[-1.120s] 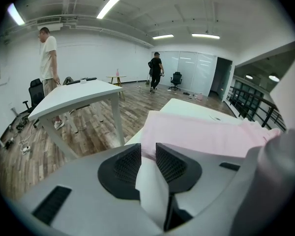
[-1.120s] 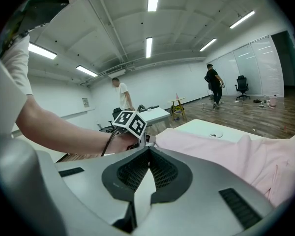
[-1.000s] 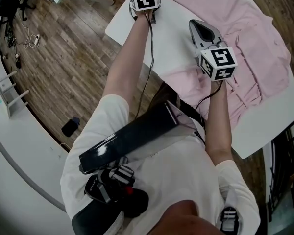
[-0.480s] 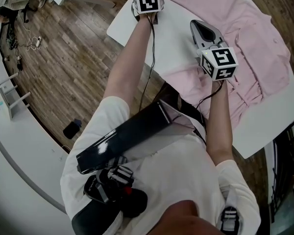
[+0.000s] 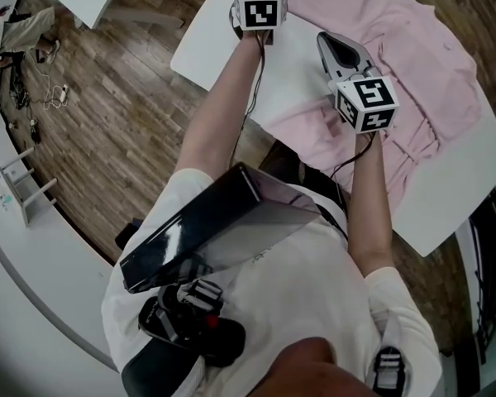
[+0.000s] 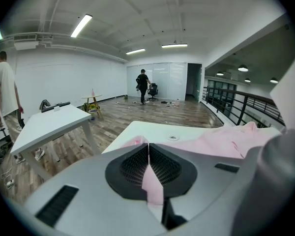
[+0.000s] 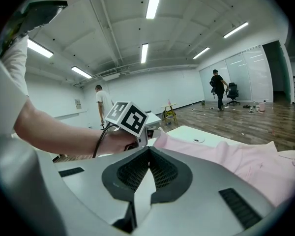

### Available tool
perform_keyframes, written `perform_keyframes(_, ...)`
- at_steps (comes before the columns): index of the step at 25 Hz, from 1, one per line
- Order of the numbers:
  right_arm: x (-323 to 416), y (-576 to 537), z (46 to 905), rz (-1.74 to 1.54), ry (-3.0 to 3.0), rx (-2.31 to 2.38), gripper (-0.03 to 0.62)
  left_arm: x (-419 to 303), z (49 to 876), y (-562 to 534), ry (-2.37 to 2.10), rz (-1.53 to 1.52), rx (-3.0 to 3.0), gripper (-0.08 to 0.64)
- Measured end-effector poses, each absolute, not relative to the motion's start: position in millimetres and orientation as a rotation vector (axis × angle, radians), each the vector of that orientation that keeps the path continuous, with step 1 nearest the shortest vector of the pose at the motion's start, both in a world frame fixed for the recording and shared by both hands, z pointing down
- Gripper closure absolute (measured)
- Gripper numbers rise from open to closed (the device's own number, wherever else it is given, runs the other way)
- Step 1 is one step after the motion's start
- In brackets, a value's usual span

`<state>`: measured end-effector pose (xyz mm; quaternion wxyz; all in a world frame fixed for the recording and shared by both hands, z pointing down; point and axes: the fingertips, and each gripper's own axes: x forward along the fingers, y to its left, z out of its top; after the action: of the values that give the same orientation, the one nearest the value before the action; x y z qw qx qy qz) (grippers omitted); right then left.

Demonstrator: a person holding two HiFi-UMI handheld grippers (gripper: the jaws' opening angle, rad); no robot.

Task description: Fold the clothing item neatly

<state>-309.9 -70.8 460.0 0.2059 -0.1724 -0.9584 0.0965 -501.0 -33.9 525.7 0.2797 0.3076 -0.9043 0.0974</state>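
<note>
Grippers: two, one in each hand, each topped by one marker cube: left cube (image 5: pixel 260 11), right cube (image 5: pixel 366 103).
Left tool: left gripper (image 6: pixel 148 146) clenched on a fold of the pink shirt (image 5: pixel 397 48), with pink cloth pinched between the ribbed pads.
Right tool: right gripper (image 7: pixel 148 150) clenched tight, pads pressed together, no cloth visibly caught between them. Sits at the near edge of the shirt in the head view.
Clothing: one pink shirt, spread and rumpled over the far and right part of the white table (image 5: pixel 208 35), its left end in the left gripper.
Arms: two bare forearms, reaching forward from short white sleeves.
Surface: one white table with rounded corners, bare at the near left corner and along the right edge. One small round grommet (image 6: pixel 173 137) set in the top.
Floor: dark wood planks (image 5: pixel 107 98) all around the table.
Other furniture: one second white table (image 6: pixel 49 124) off to the left, one office chair (image 6: pixel 152 89) far back.
Other people: two. One standing at the left edge (image 6: pixel 5 90) in a white top, one in dark clothes (image 6: pixel 143 85) far back by a glass wall.
Room: large open hall with white walls and ceiling, long strip lights (image 6: pixel 82 24) overhead and a black railing (image 6: pixel 236 109) along the right side.
</note>
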Motion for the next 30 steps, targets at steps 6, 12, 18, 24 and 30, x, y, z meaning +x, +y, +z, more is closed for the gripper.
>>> perform_keyframes(6,-290,-94,451,0.271,-2.695,-0.398,0.589,-467,519,-78,-2.397,0.255,0.941,0.548)
perform_keyframes(12,-267,-121,448,0.279,-2.712,-0.314,0.589,-424,513,-116,-2.369,0.265,1.056,0.548)
perform_keyframes(18,-246,-144,447,0.291,-2.722,-0.247,0.589,-385,509,-146,-2.34,0.272,1.138,0.548)
perform_keyframes(24,-225,-168,444,0.306,-2.733,-0.186,0.589,-341,503,-176,-2.306,0.264,1.216,0.548)
perform_keyframes(30,-199,-193,434,0.309,-2.734,-0.121,0.589,-297,491,-209,-2.265,0.251,1.301,0.548)
